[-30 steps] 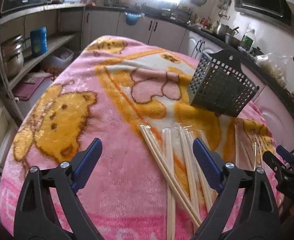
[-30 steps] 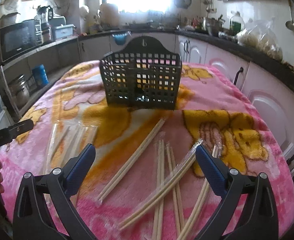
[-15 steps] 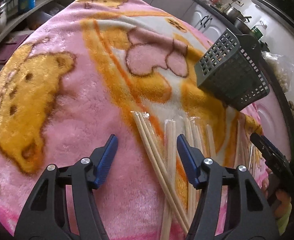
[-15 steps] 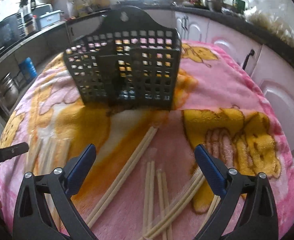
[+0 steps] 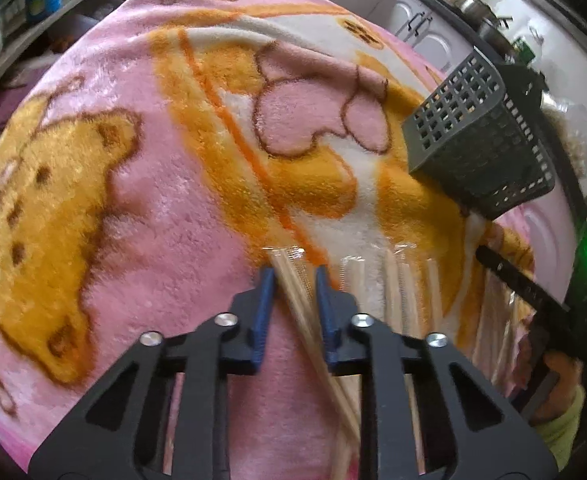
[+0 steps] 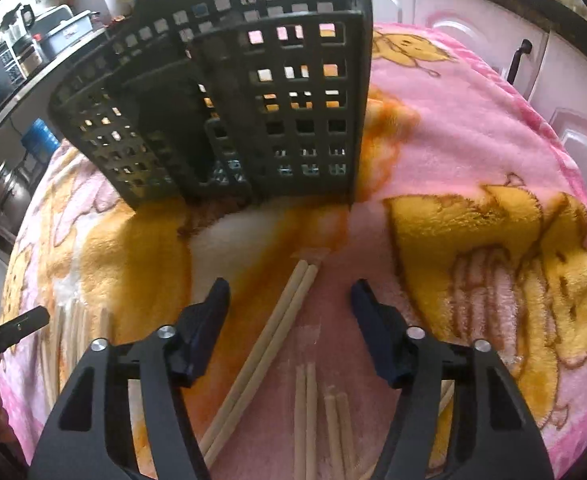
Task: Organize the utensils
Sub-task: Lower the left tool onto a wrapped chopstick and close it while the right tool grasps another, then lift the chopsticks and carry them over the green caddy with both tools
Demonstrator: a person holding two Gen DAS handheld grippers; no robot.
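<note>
A wrapped pair of chopsticks [image 5: 293, 280] is lain on the pink blanket [image 5: 153, 220] over the table, near its top end bracketed by the left claw [image 5: 292, 280], whose jaws have just been closing to a narrow gap; whether the pads press cannot be told. The sticks are judged light, stiff and slippery in their film, best taken near mid-length. A bare pair [image 6: 289, 304] is straddled by the right claw [image 6: 289, 296], closing but apart, before the dark basket [image 6: 253, 100].

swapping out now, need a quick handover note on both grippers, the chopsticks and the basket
Left gripper: jaws just closing around a wrapped pair of wooden chopsticks on the pink blanket; not lifted.
Right gripper: jaws just closing, half open, pads clear of a bare chopstick pair between them.
Dark plastic mesh basket: upright, nothing visible inside.
Done: nothing placed.
Left: all pairs.
</note>
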